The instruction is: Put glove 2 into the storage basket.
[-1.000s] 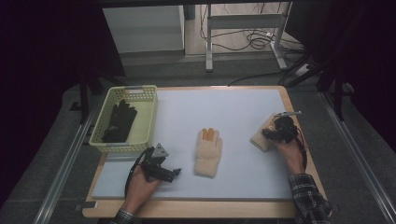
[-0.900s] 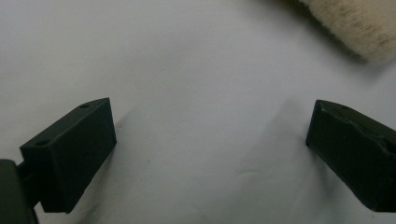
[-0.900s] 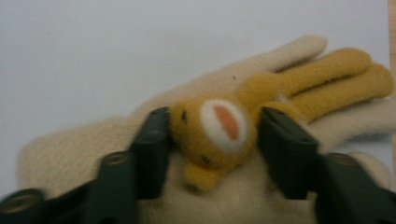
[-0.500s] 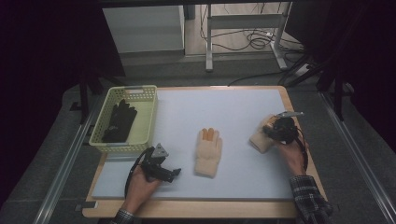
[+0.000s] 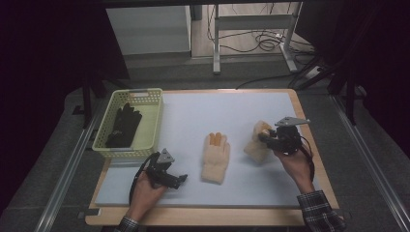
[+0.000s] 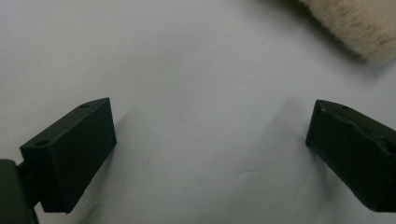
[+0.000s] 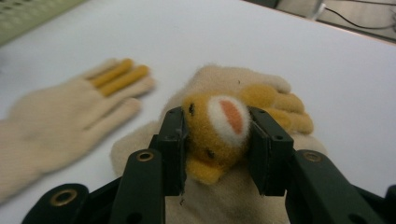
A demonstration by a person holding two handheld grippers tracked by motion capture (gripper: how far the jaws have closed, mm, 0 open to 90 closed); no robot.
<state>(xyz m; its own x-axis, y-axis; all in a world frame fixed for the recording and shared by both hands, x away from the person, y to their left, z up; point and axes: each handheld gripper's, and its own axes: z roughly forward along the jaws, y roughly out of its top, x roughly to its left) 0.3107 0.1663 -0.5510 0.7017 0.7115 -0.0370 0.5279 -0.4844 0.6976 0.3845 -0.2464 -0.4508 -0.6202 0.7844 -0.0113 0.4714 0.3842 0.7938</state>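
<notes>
Gloves on a white mat (image 5: pixel 241 116) over a wooden table. High view: right gripper (image 5: pixel 267 139) is pinching the bunched cream glove (image 5: pixel 255 145) near the mat's right edge; the flat cream glove (image 5: pixel 216 157) is lying at mid-mat, well apart from it. Left gripper (image 5: pixel 178 180) is resting near the front left corner, holding nothing. Green basket (image 5: pixel 153 121) at the left edge is carrying a black glove (image 5: pixel 123 125).

Left gripper view: jaws are standing wide apart over bare mat, with the flat glove's cuff (image 6: pixel 355 28) just past them.

Right gripper view: jaws are pressing from both sides on the orange patch (image 7: pixel 219 126) atop the bunched glove. Bite looks shallow, judging by how little fabric sits between the pads. A slow, straight lift should serve best, letting the cuff hang clear before carrying it toward its mate or the basket, since a jerk could slip the fuzz free.
</notes>
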